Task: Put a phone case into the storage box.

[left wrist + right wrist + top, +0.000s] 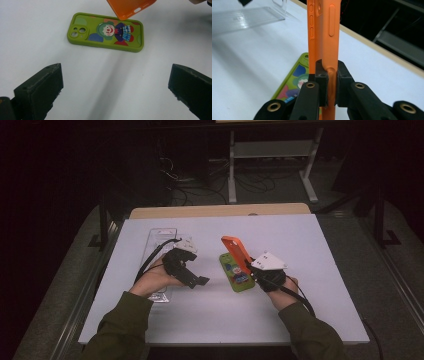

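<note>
Nearest us, our right claw (331, 87) pinches the orange case (323, 32) by its edge — held clear above the green case (106, 32), which lies flat on the surface (300, 240), probably lengthwise away from us. Our left claw (192, 270) stands spread, empty, just left; a clear tray (161, 240) lies beyond.

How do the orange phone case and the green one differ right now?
The orange phone case is plain, while the green phone case carries a clown picture. The orange one is pinched in the right gripper and held up off the table; the green one lies flat on it, ungripped. The orange one hangs partly over the green one. Both are soft-looking cases with camera cutouts.
</note>
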Motion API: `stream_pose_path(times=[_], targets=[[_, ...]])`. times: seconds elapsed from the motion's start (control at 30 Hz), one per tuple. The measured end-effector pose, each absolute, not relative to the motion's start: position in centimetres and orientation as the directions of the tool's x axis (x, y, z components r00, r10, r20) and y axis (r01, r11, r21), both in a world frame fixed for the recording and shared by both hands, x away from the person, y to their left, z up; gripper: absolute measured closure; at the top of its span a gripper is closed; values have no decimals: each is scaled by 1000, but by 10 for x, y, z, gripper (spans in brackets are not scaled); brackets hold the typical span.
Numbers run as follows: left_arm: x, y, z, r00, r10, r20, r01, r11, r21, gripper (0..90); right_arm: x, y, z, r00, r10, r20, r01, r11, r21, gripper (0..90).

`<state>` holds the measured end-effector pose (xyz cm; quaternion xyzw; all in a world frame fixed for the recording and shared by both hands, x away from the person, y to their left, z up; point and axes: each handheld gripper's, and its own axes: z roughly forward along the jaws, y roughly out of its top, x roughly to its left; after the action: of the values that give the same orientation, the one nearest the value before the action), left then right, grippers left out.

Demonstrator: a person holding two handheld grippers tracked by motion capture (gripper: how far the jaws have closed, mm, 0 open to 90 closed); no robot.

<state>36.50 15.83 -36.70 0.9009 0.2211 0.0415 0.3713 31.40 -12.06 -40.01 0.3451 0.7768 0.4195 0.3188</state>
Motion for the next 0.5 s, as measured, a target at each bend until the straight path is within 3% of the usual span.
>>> stream_pose_path(times=[0.23, 0.5], targets=[[367, 159, -364, 893, 441, -89, 366, -598, 713, 0, 319, -129, -400, -543, 840, -20, 377, 265, 887, 819], [369, 155, -358, 854, 506, -120, 393, -476, 787, 0, 319, -128, -401, -528, 849, 28, 403, 221, 888, 818]])
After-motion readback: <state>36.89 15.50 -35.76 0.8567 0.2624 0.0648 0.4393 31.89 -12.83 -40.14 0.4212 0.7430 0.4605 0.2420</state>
